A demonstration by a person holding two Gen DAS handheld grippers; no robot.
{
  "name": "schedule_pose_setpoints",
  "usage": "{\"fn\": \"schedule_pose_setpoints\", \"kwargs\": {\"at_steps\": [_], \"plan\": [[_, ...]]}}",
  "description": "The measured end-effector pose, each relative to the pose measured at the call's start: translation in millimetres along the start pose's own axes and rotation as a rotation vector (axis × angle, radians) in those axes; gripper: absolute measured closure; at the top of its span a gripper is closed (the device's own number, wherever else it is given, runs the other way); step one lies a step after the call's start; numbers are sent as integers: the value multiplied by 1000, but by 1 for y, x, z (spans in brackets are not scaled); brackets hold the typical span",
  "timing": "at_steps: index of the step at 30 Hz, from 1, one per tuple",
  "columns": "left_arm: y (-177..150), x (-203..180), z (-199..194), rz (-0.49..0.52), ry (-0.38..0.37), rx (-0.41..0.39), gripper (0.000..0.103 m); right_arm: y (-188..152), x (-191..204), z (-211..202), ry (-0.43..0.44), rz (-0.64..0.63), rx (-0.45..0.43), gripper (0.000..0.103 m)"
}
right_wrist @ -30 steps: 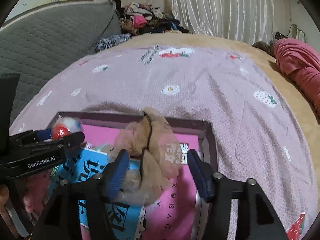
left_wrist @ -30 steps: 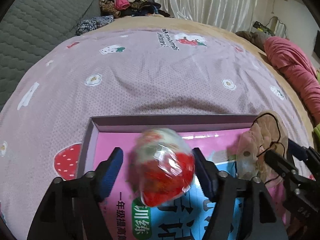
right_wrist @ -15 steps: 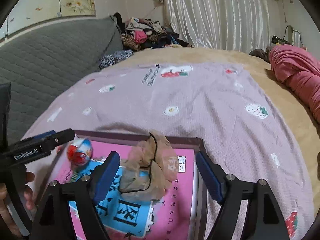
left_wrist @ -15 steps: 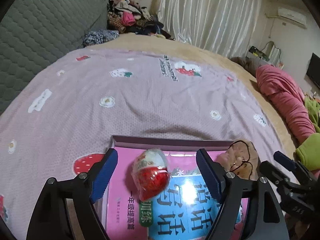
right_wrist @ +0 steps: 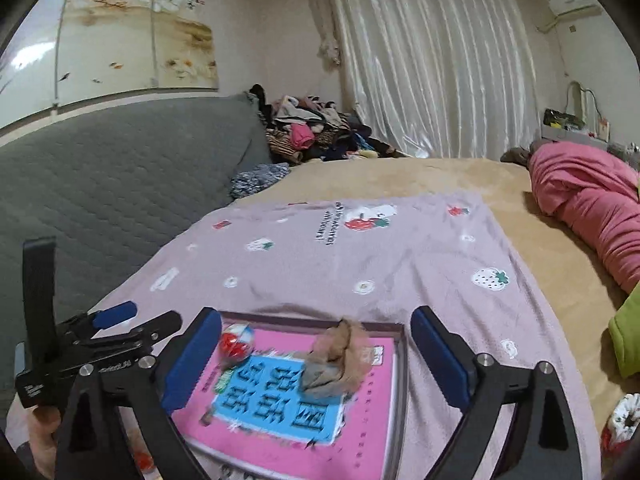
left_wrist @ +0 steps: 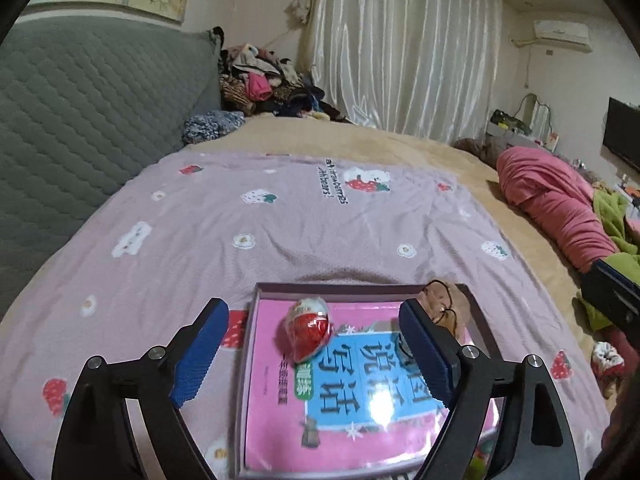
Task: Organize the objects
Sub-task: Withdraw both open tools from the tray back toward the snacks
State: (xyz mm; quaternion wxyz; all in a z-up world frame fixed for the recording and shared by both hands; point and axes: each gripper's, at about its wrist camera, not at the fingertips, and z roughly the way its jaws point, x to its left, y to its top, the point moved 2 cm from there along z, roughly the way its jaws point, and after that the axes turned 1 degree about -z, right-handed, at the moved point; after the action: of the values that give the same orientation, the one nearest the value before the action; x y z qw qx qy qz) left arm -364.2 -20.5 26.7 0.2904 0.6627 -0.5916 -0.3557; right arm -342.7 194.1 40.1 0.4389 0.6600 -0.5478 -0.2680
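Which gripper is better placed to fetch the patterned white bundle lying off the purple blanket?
Probably the right gripper. The white bundle lies at its right-hand edge, past the box. The left gripper sits farther over. Both are opening with nothing between the fingers.

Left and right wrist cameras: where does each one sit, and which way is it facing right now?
Left wrist: on the left gripper, looking forward and down over the tray at the red-and-white egg; its own jaws are opening, nothing between them, with the right gripper at the right edge.
Right wrist: on the right gripper, facing the same way toward the tan scrunchie; jaws opening and empty; the left gripper and hand show at left.
Shared: tray, pink book, egg, scrunchie, strawberry blanket, curtains.
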Motion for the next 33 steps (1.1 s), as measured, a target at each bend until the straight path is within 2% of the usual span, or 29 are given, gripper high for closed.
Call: {"fn": "schedule_pose_setpoints", "kwargs": {"at_steps": [4,7,14,17,24,28,33], "plan": [[-12,4,-36,-14,-26,23,15,-3,25,-31,-49,-82,41,5],[-15,5,-63,-8,-6,15,15,-5,40,-59,-64,-122,46,5],[-14,11,-138,17,30,6,14,7,67,-125,-58,-103,22,5],[-14,10,-166,24,21,-8,14,16,78,-151,-58,-97,12,4],[-17,2,-218,52,68,-11,14,23,89,-186,-126,-112,41,3],[-16,-3,-232,79,120,10,14,17,88,-200,-84,-85,50,3],[-23,-10,-240,64,149,52,14,-3,81,-208,-10,-16,96,3]]}}
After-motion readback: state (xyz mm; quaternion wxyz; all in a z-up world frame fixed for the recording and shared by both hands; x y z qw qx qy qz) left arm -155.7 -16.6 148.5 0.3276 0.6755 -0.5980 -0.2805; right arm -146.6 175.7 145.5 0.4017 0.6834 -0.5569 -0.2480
